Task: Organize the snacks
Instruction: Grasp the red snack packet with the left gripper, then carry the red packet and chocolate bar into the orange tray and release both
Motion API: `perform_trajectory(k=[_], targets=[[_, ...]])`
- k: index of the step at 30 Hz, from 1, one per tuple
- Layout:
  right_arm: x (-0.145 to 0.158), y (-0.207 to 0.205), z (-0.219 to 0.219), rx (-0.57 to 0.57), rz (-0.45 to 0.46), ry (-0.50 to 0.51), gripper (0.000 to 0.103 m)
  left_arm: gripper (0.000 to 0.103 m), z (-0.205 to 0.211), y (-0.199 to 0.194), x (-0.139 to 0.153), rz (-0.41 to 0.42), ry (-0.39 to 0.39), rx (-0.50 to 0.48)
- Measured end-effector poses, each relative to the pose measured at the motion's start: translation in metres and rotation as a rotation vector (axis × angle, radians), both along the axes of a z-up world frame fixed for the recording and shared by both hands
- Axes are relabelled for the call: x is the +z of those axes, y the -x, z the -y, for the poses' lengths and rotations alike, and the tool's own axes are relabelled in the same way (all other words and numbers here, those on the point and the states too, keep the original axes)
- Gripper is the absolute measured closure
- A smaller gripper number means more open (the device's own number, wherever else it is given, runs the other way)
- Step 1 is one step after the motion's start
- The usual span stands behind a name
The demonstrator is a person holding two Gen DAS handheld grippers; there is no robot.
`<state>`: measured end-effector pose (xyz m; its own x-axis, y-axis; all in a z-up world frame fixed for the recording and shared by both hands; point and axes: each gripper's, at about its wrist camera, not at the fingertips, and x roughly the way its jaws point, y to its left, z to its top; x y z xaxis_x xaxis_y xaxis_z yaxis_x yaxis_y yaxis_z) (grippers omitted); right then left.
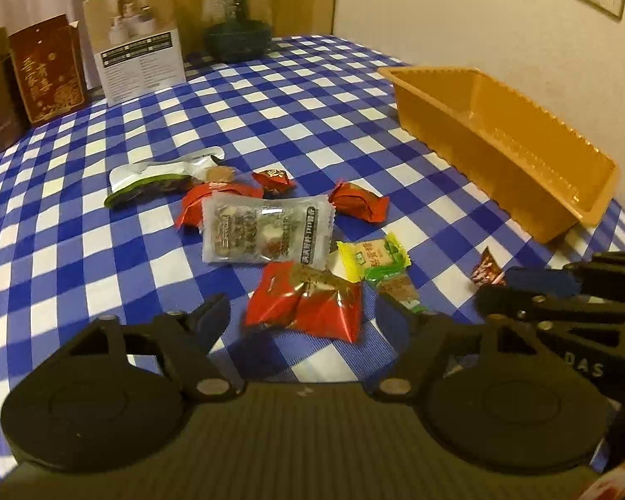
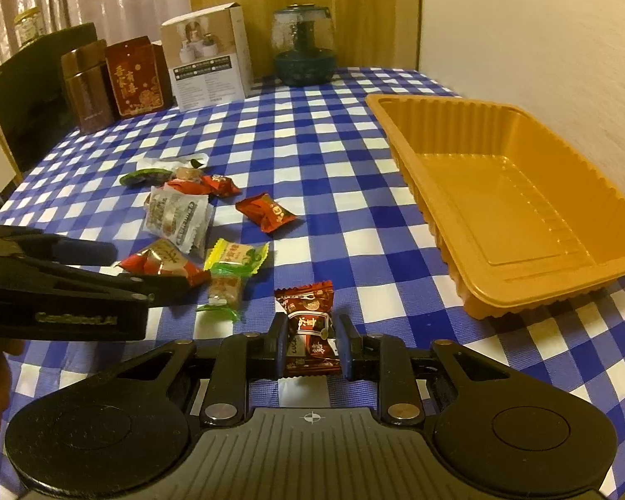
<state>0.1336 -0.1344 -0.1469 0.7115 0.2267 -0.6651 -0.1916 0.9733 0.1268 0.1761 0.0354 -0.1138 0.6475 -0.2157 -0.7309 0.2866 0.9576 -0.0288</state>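
Note:
Several wrapped snacks lie in a loose pile on the blue-and-white checked cloth. My left gripper (image 1: pixel 302 314) stands open around a red foil packet (image 1: pixel 308 304), and both pads are clear of it. A clear-wrapped bar (image 1: pixel 266 233), a yellow-green candy (image 1: pixel 371 258) and a red candy (image 1: pixel 356 202) lie beyond it. My right gripper (image 2: pixel 310 333) is shut on a dark red candy (image 2: pixel 308 325), held just above the cloth to the right of the pile. The orange plastic tray (image 2: pixel 437 102) stands empty at the right, by the wall. The left gripper (image 2: pixel 146 266) shows at the left of the right wrist view.
At the back of the table stand a white product box (image 2: pixel 208 62), a red box (image 2: pixel 135 79), a brown tin (image 2: pixel 87 87) and a glass jar (image 2: pixel 304 46). A black panel (image 2: pixel 29 104) rises at the back left. The wall runs close behind the tray.

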Motion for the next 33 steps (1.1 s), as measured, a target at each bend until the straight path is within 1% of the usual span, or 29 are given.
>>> perform_trajectory(k=[3,6,10,11,13,17,24,28,33], targets=[[-0.001,0.0,0.0,-0.003,-0.005,-0.003,0.078,0.036,0.003,-0.005,-0.002,0.001,-0.017,-0.018],[-0.001,-0.001,0.0,-0.003,-0.008,-0.005,0.078,0.037,0.007,-0.007,-0.005,0.006,-0.037,-0.043],[-0.001,-0.002,0.001,-0.008,-0.011,-0.009,0.078,0.046,0.011,-0.011,-0.007,0.001,-0.055,-0.061],[-0.001,-0.002,0.001,-0.009,-0.012,-0.01,0.078,0.047,0.011,-0.011,-0.008,0.0,-0.053,-0.064],[-0.001,-0.002,0.001,-0.009,-0.012,-0.01,0.078,0.053,0.011,-0.011,-0.007,0.0,-0.055,-0.064],[-0.001,-0.002,0.002,-0.01,-0.01,-0.012,0.078,0.058,0.01,-0.009,-0.006,-0.008,-0.046,-0.062],[0.003,0.0,0.002,-0.01,-0.005,-0.017,0.078,0.059,0.0,0.006,0.001,-0.025,-0.016,0.02],[0.01,0.006,0.003,-0.006,0.006,-0.014,0.078,0.059,-0.004,0.023,0.012,-0.025,0.003,0.07],[0.024,0.016,0.008,-0.014,0.023,-0.016,0.078,0.059,-0.005,0.045,0.029,-0.033,0.045,0.139]])
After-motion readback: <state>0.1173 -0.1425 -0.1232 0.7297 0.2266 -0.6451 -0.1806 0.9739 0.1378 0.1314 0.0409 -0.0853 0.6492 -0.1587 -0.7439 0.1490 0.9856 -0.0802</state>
